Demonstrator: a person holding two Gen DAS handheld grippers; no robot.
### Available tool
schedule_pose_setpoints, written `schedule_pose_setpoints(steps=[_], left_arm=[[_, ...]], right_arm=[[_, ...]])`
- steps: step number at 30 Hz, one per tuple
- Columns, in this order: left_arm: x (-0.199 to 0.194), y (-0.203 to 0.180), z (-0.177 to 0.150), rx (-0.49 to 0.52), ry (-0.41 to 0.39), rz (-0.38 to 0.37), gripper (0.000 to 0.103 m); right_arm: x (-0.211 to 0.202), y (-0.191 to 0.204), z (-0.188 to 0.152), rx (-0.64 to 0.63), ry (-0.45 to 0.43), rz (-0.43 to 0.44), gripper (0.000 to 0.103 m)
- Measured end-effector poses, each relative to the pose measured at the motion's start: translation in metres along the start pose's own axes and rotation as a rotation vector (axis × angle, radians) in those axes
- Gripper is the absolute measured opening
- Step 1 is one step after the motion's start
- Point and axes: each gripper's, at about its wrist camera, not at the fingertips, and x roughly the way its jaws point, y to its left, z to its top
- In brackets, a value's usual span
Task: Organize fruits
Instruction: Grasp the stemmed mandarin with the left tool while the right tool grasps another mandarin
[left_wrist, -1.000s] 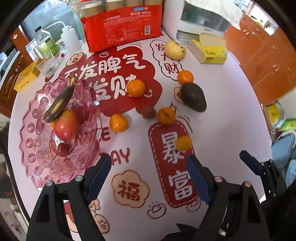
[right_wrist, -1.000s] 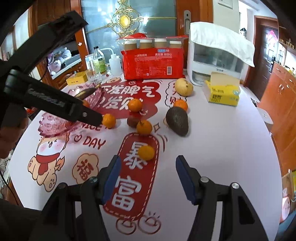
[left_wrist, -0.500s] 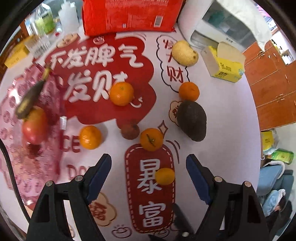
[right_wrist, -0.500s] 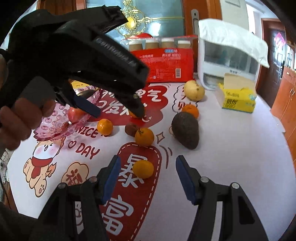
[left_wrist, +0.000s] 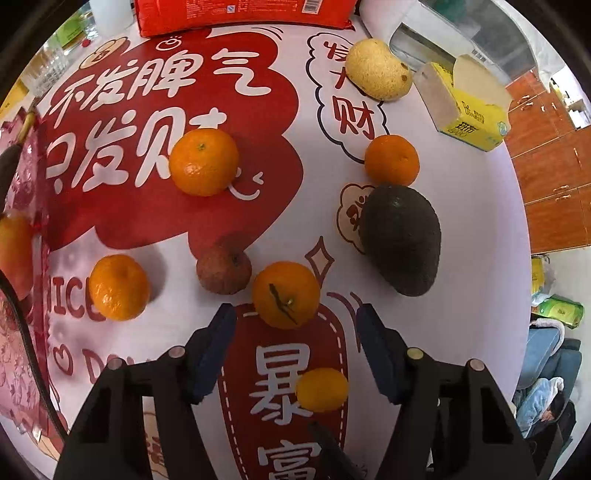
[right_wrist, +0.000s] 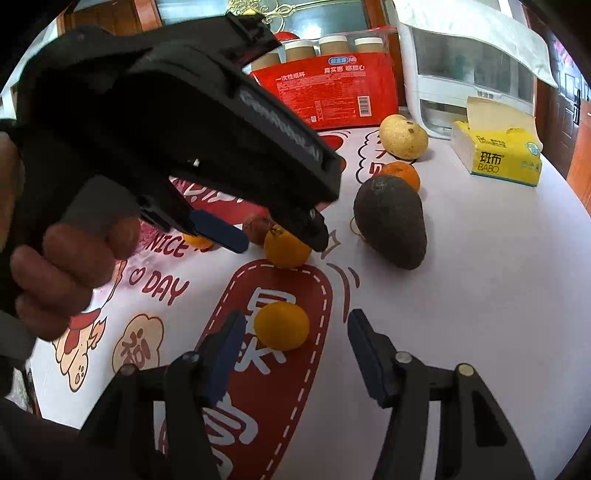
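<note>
Fingers of the left gripper (left_wrist: 295, 325) are closing around a stemmed tangerine (left_wrist: 285, 294) on the printed tablecloth (left_wrist: 461, 295), pads not yet touching. The right gripper (right_wrist: 295, 332) narrows likewise, a smaller tangerine (right_wrist: 281, 325) just beside its left finger, unheld.

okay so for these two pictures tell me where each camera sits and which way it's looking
Left wrist: on the left gripper, looking steeply down at the table; its own two fingers show, closing around the stemmed orange, not yet touching.
Right wrist: on the right gripper, looking forward and down across the table; its own fingers show, closing, with the small orange in front of them, plus the left gripper and the hand holding it.
Shared: both oranges, the avocado, the tissue box.
</note>
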Motion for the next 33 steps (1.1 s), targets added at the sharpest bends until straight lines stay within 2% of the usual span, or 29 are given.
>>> schedule_pose_setpoints(steps=[1,3,5,6,10,12,15,18,33], left_arm=[[0.002,0.000,0.001,-0.002,-0.002,-0.001,0.065],[0.005,0.002,0.004,-0.009,-0.008,-0.005,0.064],[0.007,0.002,0.006,-0.010,-0.007,-0.013,0.061],[0.008,0.001,0.007,-0.009,-0.010,-0.018,0.057],[0.012,-0.001,0.010,-0.001,-0.030,-0.015,0.053],[0.012,-0.001,0.011,0.002,-0.047,-0.011,0.044],[0.012,0.001,0.016,-0.003,-0.045,-0.013,0.037],[0.010,0.005,0.016,-0.007,-0.044,-0.028,0.037],[0.014,0.004,0.010,0.006,-0.032,-0.036,0.036]], right_arm=[[0.001,-0.001,0.000,0.003,-0.002,0.005,0.056],[0.006,-0.001,-0.001,0.005,0.011,0.031,0.045],[0.009,-0.001,-0.001,0.011,0.023,0.045,0.041],[0.009,-0.001,-0.001,0.011,0.022,0.045,0.041],[0.014,-0.002,-0.001,0.013,0.036,0.071,0.040],[0.016,-0.001,-0.002,0.012,0.043,0.081,0.040],[0.017,0.000,-0.002,0.011,0.054,0.092,0.038],[0.018,0.002,-0.002,0.004,0.064,0.105,0.034],[0.014,-0.005,-0.001,0.052,0.121,0.093,0.033]])
